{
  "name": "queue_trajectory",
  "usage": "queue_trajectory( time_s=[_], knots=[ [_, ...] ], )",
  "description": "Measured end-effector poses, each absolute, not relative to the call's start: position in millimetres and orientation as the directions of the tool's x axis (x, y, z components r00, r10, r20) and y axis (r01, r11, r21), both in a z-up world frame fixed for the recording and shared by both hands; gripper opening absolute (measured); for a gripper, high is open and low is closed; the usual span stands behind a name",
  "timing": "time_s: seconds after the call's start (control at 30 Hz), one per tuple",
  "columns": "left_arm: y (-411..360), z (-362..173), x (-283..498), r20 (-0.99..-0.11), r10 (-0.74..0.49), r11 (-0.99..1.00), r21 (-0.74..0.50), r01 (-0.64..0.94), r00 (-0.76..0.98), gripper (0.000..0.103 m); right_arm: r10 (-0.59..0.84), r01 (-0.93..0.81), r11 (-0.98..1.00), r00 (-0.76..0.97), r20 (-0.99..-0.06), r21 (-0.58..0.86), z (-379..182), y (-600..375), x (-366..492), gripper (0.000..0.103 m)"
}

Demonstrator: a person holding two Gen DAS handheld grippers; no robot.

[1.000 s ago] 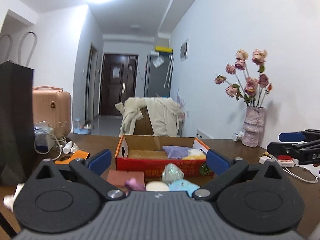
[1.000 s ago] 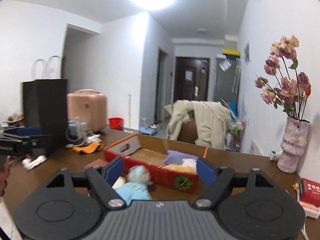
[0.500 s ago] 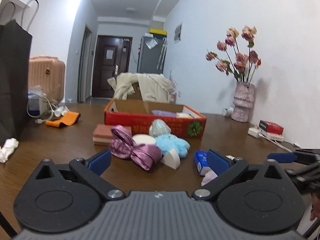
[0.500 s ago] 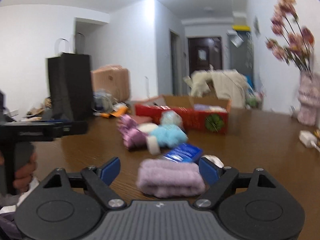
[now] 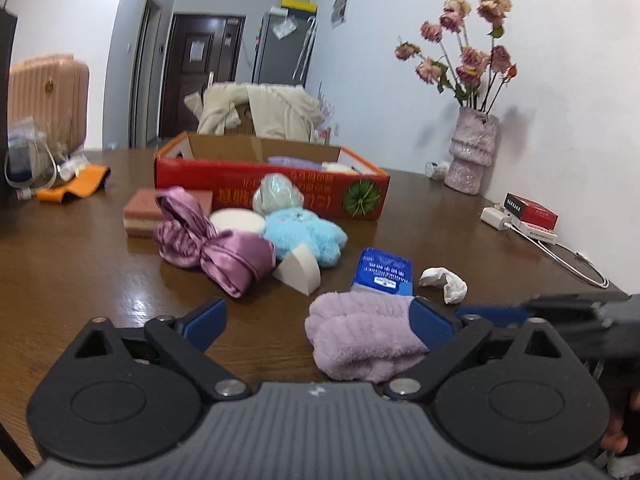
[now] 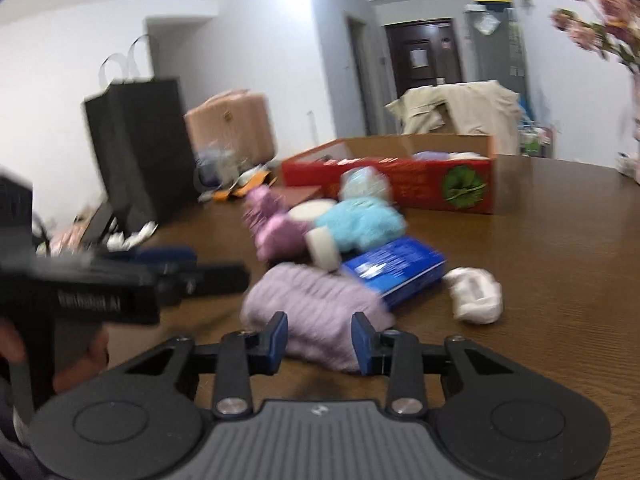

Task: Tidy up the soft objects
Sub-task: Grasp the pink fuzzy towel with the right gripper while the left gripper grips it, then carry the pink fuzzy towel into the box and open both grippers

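A lilac fluffy cloth [image 5: 360,336] lies on the brown table. My right gripper [image 6: 319,340] has its blue pads on both sides of the cloth's near end [image 6: 316,312], jaws narrowed onto it. My left gripper [image 5: 320,320] is open; the cloth lies just inside its right finger. Behind lie a purple satin scrunchie [image 5: 216,248], a blue plush toy [image 5: 304,236], a white wedge sponge [image 5: 298,272], a white round pad [image 5: 238,220] and a wrapped pale ball [image 5: 278,198]. A red cardboard box [image 5: 272,192] with soft items stands further back.
A blue tissue pack [image 5: 382,272] and a crumpled white tissue [image 5: 444,280] lie right of the cloth. A pink layered sponge block [image 5: 140,216], a vase of dried roses [image 5: 472,152], a red packet with charger cable [image 5: 528,212] and a black bag [image 6: 140,148] stand around.
Both grippers have dropped from above the box down to the table's near side. The right gripper's jaws have narrowed from wide open onto the lilac cloth. The left stays open.
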State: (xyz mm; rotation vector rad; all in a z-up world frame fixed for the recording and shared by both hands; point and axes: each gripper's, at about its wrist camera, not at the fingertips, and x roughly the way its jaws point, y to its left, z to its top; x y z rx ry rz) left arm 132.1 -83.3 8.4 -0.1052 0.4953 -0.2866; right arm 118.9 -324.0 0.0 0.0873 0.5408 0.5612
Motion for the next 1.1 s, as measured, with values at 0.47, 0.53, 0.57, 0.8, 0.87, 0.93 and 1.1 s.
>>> queue_trajectory(
  time_s=[0.47, 0.53, 0.57, 0.8, 0.87, 0.93, 1.1],
  knots=[
    [-72.3, -12.9, 181.3, -0.574, -0.456, 0.873, -0.437, 0.216, 0.68, 0.034, 0.53, -0.295, 0.829, 0.689, -0.495, 0.476, -24.0, -331.0, 164.2, 0.038],
    [-70.6, -14.2, 181.3, -0.567, -0.477, 0.859, -0.461, 0.222, 0.671, 0.029, 0.529, -0.281, 0.827, 0.68, -0.507, 0.487, -25.9, -330.8, 166.5, 0.035],
    [-70.9, -13.5, 180.8, -0.567, -0.478, 0.861, -0.454, 0.229, 0.671, 0.029, 0.53, -0.28, 0.827, 0.677, -0.511, 0.487, -26.2, -330.3, 166.7, 0.032],
    [-58.4, 45.1, 178.4, -0.477, -0.572, 0.813, -0.44, 0.383, 0.667, 0.023, 0.592, -0.349, 0.783, 0.673, -0.444, 0.515, 13.7, -328.3, 162.3, 0.016],
    [-48.7, 72.5, 190.8, -0.422, -0.585, 0.802, -0.429, 0.416, 0.693, 0.023, 0.619, -0.396, 0.758, 0.687, -0.38, 0.518, 42.2, -328.3, 176.1, 0.016],
    [-41.5, 98.4, 216.6, -0.384, -0.58, 0.805, -0.407, 0.433, 0.718, 0.023, 0.626, -0.434, 0.754, 0.7, -0.342, 0.493, 68.5, -322.3, 200.5, 0.016],
    [-25.1, 149.1, 328.2, -0.392, -0.51, 0.855, -0.329, 0.401, 0.765, 0.023, 0.625, -0.467, 0.763, 0.71, -0.325, 0.447, 123.6, -291.9, 315.5, 0.016]
  ],
)
